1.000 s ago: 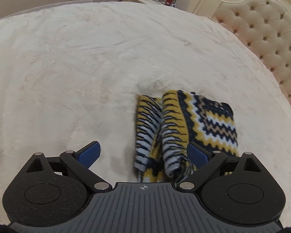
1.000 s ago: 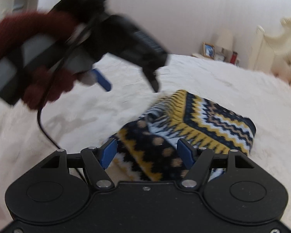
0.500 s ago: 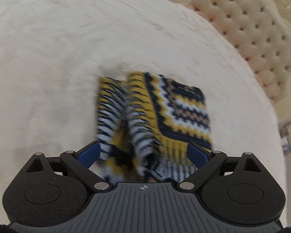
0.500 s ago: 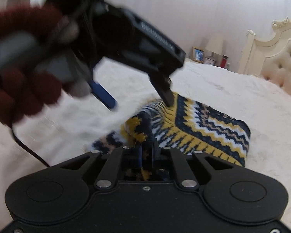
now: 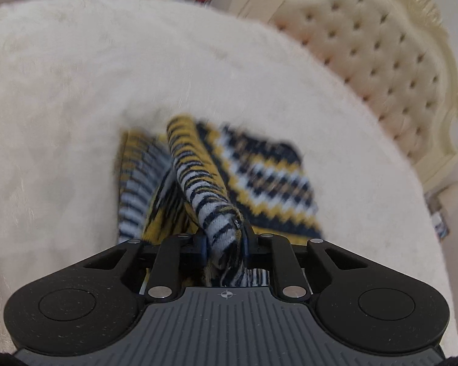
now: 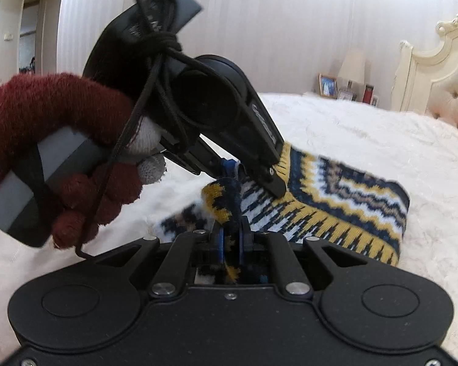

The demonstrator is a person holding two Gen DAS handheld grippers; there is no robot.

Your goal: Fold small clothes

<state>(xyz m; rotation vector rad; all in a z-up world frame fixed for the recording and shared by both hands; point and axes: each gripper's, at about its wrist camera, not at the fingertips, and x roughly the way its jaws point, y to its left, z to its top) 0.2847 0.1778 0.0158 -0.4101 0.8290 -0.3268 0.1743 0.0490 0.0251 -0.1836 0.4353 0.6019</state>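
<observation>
Both jaws have just closed, so left gripper point(image 5: 224, 244) and right gripper point(image 6: 230, 239) each pinch the knit garment point(image 6: 336, 201) mid-bed point(image 6: 381, 140), ready, I judge, to lift and fold it over.

Both the left gripper point(image 5: 224, 244) and right gripper point(image 6: 230, 241) have closed, apparently pinching the knit garment point(image 5: 259, 180).

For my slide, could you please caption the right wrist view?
Right gripper and left gripper both clamp the patterned knit garment on the white bed.
</observation>
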